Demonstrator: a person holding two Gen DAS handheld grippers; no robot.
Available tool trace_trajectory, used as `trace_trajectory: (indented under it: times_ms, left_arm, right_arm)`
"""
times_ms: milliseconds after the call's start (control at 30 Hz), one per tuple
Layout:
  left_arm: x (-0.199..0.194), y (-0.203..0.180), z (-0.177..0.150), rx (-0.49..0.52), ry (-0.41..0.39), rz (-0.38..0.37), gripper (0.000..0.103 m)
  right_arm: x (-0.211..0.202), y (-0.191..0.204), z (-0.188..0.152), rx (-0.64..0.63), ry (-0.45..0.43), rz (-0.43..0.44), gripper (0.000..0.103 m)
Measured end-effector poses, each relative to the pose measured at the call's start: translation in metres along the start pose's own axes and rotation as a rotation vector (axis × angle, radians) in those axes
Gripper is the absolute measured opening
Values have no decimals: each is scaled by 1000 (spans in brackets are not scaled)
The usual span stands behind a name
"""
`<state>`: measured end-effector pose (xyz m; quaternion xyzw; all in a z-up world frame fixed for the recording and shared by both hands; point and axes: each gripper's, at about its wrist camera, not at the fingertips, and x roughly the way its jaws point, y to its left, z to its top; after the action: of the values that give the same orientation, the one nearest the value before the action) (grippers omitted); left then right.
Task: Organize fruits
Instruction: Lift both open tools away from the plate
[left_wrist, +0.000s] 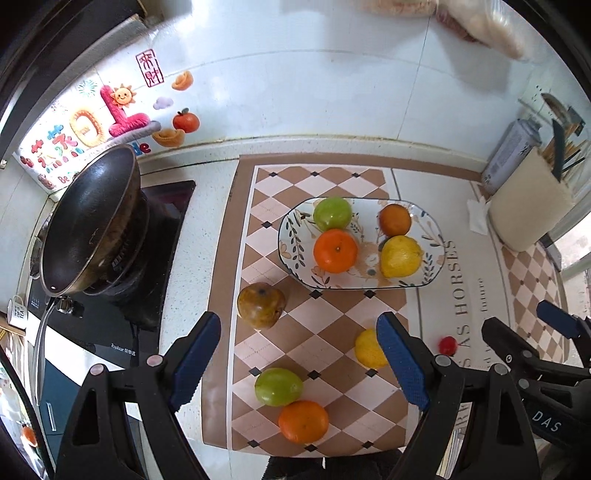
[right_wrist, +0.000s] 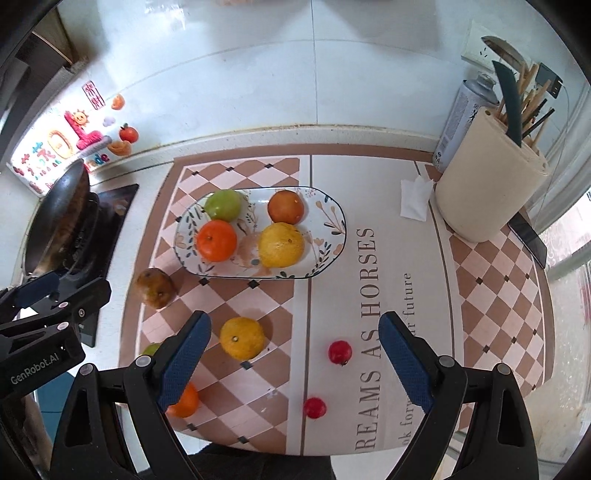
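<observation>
Kitchen counter under white wall tiles, a checked mat (left_wrist: 317, 332) spread beside a stove with a dark wok (left_wrist: 88, 229); on the mat sits an oval patterned plate (left_wrist: 436, 236) already carrying a green fruit, two oranges and a large yellow citrus. Loose fruit lies nearer: a mottled brown fruit (left_wrist: 260, 305), a yellow citrus (right_wrist: 242, 338), a green fruit (left_wrist: 278, 386), an orange (left_wrist: 303, 421) and two small red fruits (right_wrist: 340, 352), all apart from the plate. Both the left gripper (left_wrist: 299, 363) and the right gripper (right_wrist: 295, 363) hang above the mat with jaws wide and nothing between them. I judge the sorting is about half done, between picks; next, one gripper should drop over a loose fruit, probably the yellow citrus, and close gently since round skins roll.
</observation>
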<state>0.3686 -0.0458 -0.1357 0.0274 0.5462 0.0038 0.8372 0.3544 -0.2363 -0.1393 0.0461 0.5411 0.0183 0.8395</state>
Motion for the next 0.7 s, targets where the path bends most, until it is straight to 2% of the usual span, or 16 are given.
trace_trajectory:
  times_ms: [367, 700]
  left_arm:
    - [-24, 7, -2, -25, -44, -21, 86]
    - [-10, 23, 3, -67, -28, 9, 86]
  right_arm:
    - [-28, 10, 0, 11, -35, 48, 94]
    - [-2, 12, 6, 21, 14, 74, 94]
